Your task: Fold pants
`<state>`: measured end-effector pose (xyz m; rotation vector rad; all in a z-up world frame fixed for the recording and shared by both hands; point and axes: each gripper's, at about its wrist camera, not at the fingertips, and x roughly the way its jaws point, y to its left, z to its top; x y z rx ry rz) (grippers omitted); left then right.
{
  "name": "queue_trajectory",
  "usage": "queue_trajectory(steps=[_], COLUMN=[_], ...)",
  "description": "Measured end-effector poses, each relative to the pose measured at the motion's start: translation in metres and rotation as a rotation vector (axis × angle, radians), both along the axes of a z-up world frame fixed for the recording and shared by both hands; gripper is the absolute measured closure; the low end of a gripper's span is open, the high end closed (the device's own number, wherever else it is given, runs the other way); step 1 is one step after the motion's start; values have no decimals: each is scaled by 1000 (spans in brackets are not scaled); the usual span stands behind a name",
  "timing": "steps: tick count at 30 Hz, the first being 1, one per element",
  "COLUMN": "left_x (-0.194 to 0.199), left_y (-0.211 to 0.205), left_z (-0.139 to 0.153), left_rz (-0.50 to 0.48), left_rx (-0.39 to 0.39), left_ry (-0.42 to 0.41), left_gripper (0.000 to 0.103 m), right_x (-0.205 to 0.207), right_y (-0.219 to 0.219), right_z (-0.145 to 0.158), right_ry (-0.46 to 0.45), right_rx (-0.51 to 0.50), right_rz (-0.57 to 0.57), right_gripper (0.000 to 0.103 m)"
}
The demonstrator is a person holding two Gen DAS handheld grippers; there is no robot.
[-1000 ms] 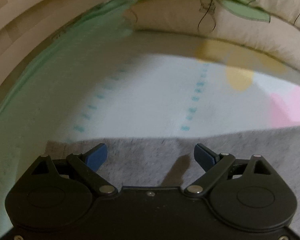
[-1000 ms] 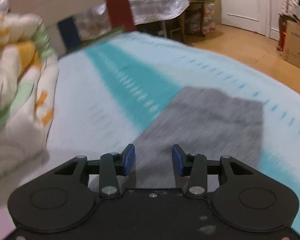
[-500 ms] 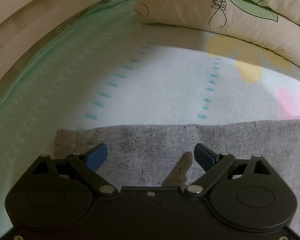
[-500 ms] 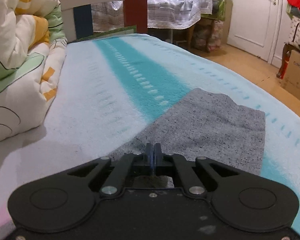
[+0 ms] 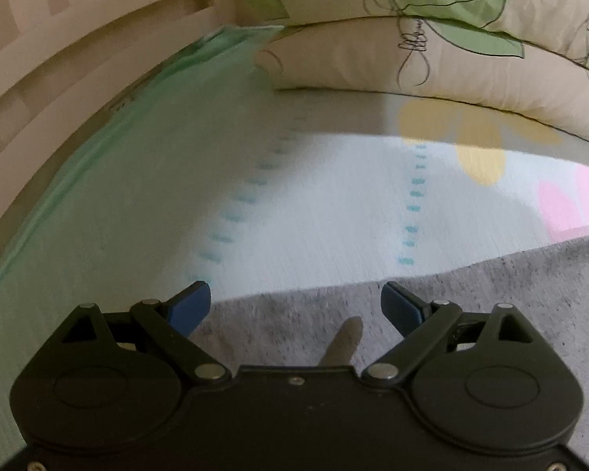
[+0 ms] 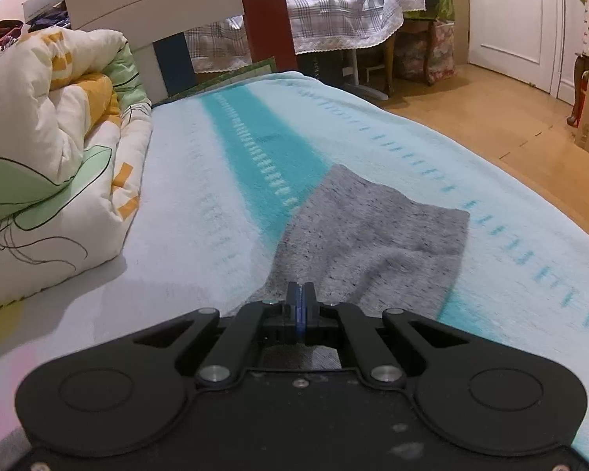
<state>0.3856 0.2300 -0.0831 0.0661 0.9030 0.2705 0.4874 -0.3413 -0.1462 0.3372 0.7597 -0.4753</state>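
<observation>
Right wrist view: right gripper (image 6: 301, 306) has its jaws pinched together on the near edge of the grey pants (image 6: 373, 243), which tent up toward it.
Left wrist view: left gripper (image 5: 294, 308) hangs with jaws wide apart over the pants' edge, gripping nothing.
Pants' place: spread on the striped blanket (image 6: 255, 149), beside the rolled quilt (image 6: 59, 137).
Risk: a one-sided lift likely skews the fold, since only one corner is held.
Risk: thin fabric may slip free.
Count: one pants, two grippers, one quilt.
</observation>
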Motion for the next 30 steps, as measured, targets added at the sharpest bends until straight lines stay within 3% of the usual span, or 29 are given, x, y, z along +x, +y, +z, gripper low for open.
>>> queue_trajectory(steps=[6, 10, 13, 15, 17, 18, 19, 20, 21, 30], left_x=[8, 12, 14, 16, 19, 21, 23, 25, 28, -10], left_y=[4, 3, -6, -9, -10, -9, -7, -3, 0, -11], left_z=[-7, -20, -33, -38, -39, -39, -38, -35, -33, 4], left_rz=[-110, -214, -254, -264, -291, -299, -317, -338, -331, -306], left_rx=[66, 19, 82, 85, 54, 27, -35, -110, -176, -130], left_ry=[47, 101, 122, 117, 114, 116, 116, 121, 132, 30], left_gripper=[9, 9, 8, 8, 17, 35, 62, 80, 92, 98], right_x=[-5, -4, -4, -5, -5, -6, -6, -6, -6, -24], right_y=[-2, 0, -1, -2, -3, -4, -4, -4, -4, -11], right_z=[-2, -3, -4, -5, -5, -5, -5, -5, -4, 19], right_ry=[10, 16, 18, 19, 19, 20, 20, 19, 18, -50], right_rx=[4, 2, 2, 0, 2, 2, 0, -1, 0, 18], right_rz=[17, 29, 34, 39, 45, 49, 52, 54, 56, 68], right_gripper=[102, 102, 102, 102, 102, 102, 102, 102, 102, 102])
